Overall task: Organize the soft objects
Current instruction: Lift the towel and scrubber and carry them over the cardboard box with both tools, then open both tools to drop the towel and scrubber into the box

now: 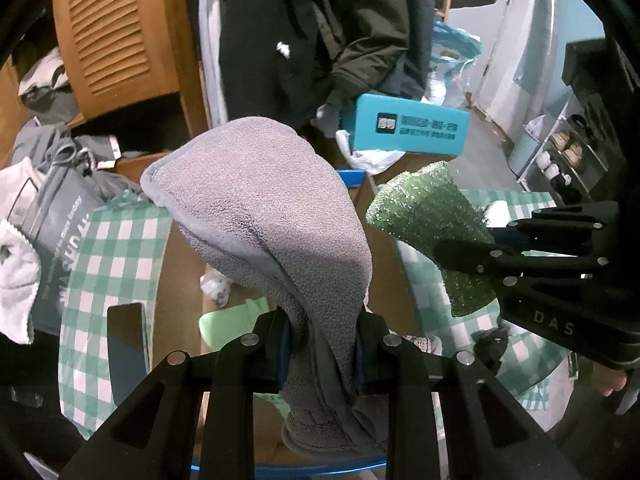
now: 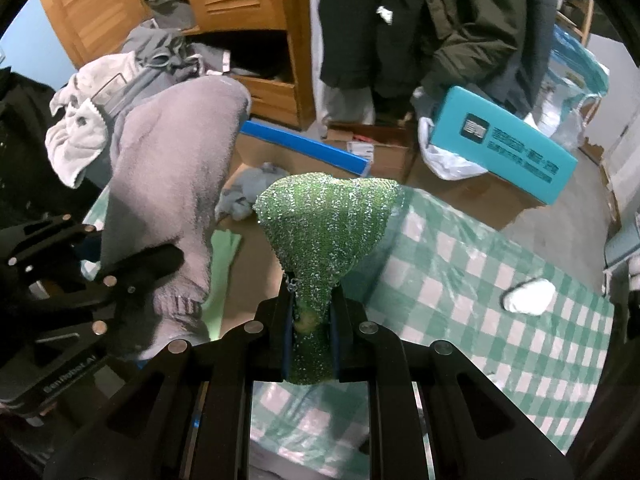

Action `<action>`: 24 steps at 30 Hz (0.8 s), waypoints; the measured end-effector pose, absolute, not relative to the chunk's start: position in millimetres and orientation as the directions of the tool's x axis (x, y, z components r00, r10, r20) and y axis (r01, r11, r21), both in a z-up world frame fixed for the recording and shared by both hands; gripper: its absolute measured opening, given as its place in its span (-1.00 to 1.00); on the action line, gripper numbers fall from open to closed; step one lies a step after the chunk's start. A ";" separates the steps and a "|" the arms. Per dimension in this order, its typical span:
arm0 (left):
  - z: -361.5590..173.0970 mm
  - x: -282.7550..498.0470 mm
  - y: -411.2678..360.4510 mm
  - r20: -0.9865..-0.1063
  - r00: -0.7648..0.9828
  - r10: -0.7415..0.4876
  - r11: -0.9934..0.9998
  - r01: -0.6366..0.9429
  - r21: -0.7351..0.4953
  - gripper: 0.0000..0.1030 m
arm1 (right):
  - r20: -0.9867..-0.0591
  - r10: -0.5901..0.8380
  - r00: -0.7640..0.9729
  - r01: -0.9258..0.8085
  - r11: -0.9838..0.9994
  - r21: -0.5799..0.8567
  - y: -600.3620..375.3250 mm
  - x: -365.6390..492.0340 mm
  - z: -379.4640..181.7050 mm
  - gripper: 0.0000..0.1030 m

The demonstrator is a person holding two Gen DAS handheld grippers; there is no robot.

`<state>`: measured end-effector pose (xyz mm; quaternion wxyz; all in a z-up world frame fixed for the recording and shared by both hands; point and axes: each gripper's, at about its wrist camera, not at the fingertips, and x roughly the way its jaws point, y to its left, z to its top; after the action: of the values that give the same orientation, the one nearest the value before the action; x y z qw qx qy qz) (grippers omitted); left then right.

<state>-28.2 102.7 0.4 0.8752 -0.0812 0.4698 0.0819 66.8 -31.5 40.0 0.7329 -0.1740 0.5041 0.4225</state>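
My left gripper (image 1: 322,354) is shut on a grey fleece cloth (image 1: 264,208), held up so it stands above the jaws and droops over. It also shows in the right wrist view (image 2: 172,184) at the left. My right gripper (image 2: 312,332) is shut on a glittery green scouring cloth (image 2: 328,224), held above the table. The green cloth also shows in the left wrist view (image 1: 428,216), with the right gripper (image 1: 460,256) beside it at the right. Both cloths hang over an open cardboard box (image 2: 256,248).
A green-and-white checked tablecloth (image 2: 480,280) covers the table, with a small white object (image 2: 528,296) on it. A light green cloth (image 1: 232,324) lies in the box. A teal box (image 2: 512,148), cardboard boxes, hanging dark coats (image 2: 420,20) and a wooden cabinet (image 2: 240,8) with piled clothes stand behind.
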 end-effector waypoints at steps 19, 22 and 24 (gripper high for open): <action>-29.1 -29.1 129.4 -0.885 0.458 0.082 0.961 -0.271 -0.051 -0.44 | -0.914 0.402 0.054 -0.820 0.540 0.189 17.4 48.4 7.7 -0.75; -32.6 -28.9 129.3 -0.893 0.441 0.090 0.961 -0.275 -0.039 -0.24 | -0.913 0.406 0.047 -0.824 0.533 0.194 19.2 49.0 6.0 -0.72; -35.0 -28.2 129.4 -0.897 0.429 0.106 0.959 -0.282 -0.022 -0.15 | -0.907 0.419 0.037 -0.822 0.529 0.211 19.8 49.8 5.9 -0.61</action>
<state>-28.2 129.4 -35.0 0.8410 -0.0846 0.5217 0.1152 49.8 19.8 5.9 0.6947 -0.1897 0.5310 0.4466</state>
